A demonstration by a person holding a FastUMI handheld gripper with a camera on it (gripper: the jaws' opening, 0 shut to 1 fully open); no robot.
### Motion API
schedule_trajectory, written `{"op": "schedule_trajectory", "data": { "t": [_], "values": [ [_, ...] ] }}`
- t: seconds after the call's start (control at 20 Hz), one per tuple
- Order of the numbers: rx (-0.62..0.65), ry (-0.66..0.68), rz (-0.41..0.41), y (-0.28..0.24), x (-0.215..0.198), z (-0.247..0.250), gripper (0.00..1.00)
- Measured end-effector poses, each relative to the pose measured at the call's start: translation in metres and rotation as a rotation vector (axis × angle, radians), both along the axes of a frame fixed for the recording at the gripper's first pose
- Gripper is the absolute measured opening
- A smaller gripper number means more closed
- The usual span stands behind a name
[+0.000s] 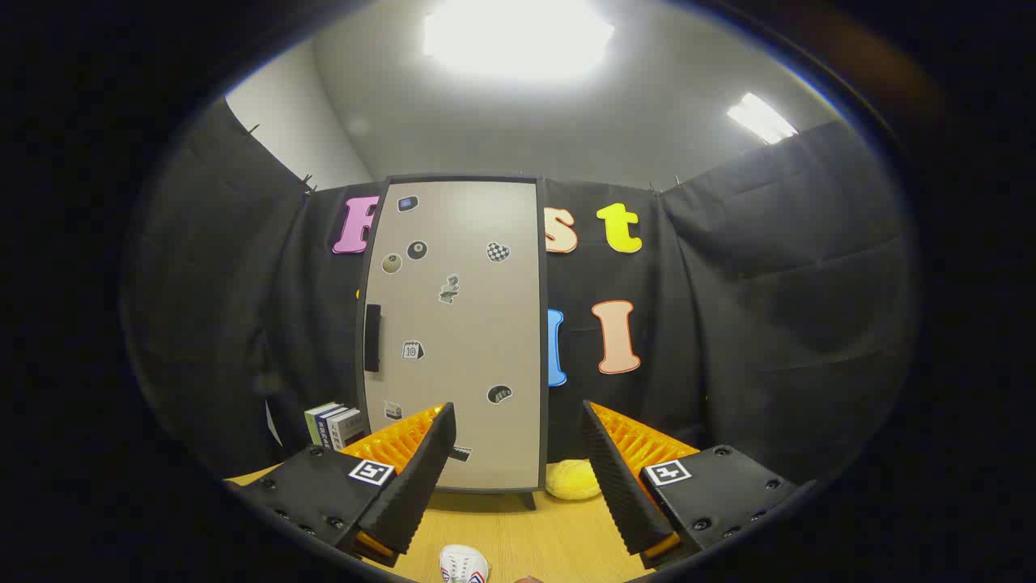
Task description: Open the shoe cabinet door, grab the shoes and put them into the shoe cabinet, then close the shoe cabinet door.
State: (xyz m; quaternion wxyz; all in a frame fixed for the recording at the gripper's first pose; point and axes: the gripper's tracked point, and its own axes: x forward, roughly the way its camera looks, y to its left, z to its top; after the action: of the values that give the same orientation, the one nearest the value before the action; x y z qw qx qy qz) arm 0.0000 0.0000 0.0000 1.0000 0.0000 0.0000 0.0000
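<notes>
Facing closed shoe cabinet (461, 324), gripper (518, 421) open, shoe (463, 564) below

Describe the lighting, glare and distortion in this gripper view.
Gripper view: the ceiling light blows out to white glare; fisheye bends the shoe cabinet door edges outward; the door is evenly lit and sharp; the open hand-held gripper holds nothing; the shoe below it is cut off.

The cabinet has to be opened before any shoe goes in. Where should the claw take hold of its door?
Grip the dark vertical handle at the left edge of the shoe cabinet door. It stands upright, so the open claw should probably come straight on, one finger each side.
</notes>
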Motion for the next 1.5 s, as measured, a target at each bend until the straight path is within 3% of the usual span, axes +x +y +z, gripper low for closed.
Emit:
{"op": "schedule_trajectory", "data": {
  "t": [0.85,1.5],
  "values": [
    [0.017,-0.024,0.066,0.032,0.009,0.018,0.96],
    [0.034,-0.067,0.223,0.106,0.104,0.047,0.96]
  ]
}}
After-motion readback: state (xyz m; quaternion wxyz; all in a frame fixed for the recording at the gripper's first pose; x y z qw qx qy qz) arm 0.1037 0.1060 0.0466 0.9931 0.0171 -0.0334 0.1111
